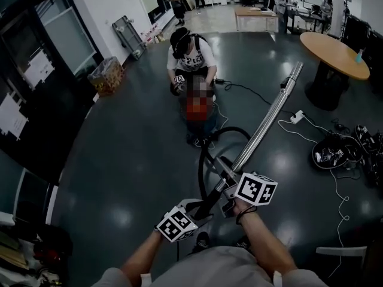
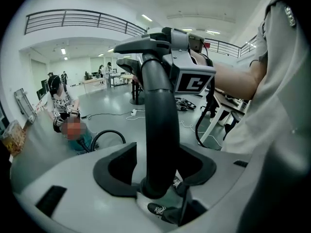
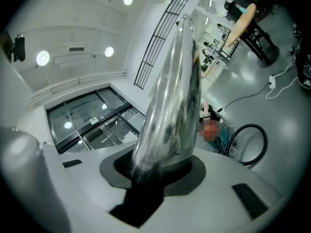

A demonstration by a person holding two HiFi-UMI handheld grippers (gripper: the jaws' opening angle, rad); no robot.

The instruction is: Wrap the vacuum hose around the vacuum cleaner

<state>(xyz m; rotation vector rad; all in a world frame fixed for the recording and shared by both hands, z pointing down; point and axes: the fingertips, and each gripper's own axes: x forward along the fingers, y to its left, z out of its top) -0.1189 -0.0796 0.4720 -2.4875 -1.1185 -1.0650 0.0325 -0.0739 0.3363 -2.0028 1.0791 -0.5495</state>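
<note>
my right gripper (image 3: 163, 168) has its fingers closed onto the base of the shiny silver metal wand tube (image 3: 175, 91), which stands up and away from them. the left gripper (image 2: 155, 178) has its fingers standing apart around the thick black curved plastic handle pipe (image 2: 158, 110). a gap shows on one side, so i read it as cradling the pipe rather than pinching it.

further out, the black flexible vacuum hose (image 1: 210, 137) lies in a loose loop on the dark floor. it runs towards the vacuum cleaner's body (image 1: 202, 119), teal where it shows, which sits in front of a crouching person (image 1: 190, 55).

i judge that the wrapping hasn't started and i'm only gathering the wand end. next i'd want the left fingers to clamp again, then carry the wand to the cleaner and lead the hose round the body, keeping clear of the person.
</note>
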